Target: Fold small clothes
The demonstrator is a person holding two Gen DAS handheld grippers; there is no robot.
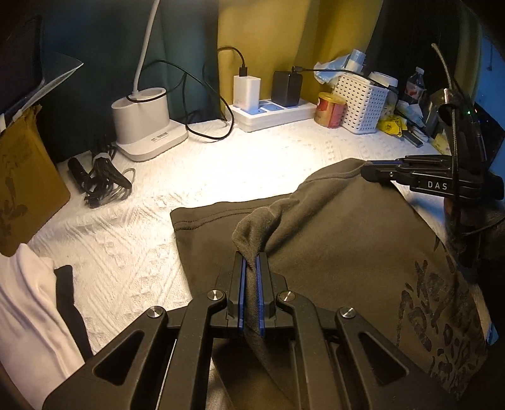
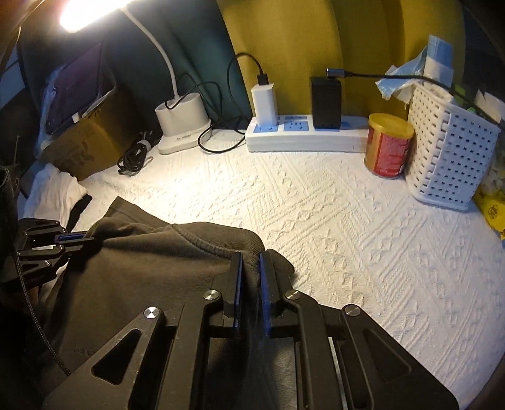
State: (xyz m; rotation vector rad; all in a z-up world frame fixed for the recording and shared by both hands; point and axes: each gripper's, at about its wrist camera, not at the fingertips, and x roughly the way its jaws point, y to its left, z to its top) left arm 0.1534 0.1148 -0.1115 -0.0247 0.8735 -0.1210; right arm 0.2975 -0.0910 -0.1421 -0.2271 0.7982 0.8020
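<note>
At the near edge of the bench (image 2: 363, 220), the dark olive garment (image 1: 331, 239) lies partly raised. The left gripper (image 1: 251, 261) has its jaws clamped on a fabric fold; the right gripper (image 2: 251, 261), jaws nearly closed, pinches the ribbed hem.

Dim — lamp (image 2: 91, 11) glare (fisheye-warped edges).

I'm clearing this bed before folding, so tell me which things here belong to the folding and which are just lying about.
Folding: dark garment, pinched by left gripper and right gripper; white garment, likely next.

Lying about: desk lamp, power strip, red tin, white basket, cable bundle.
</note>
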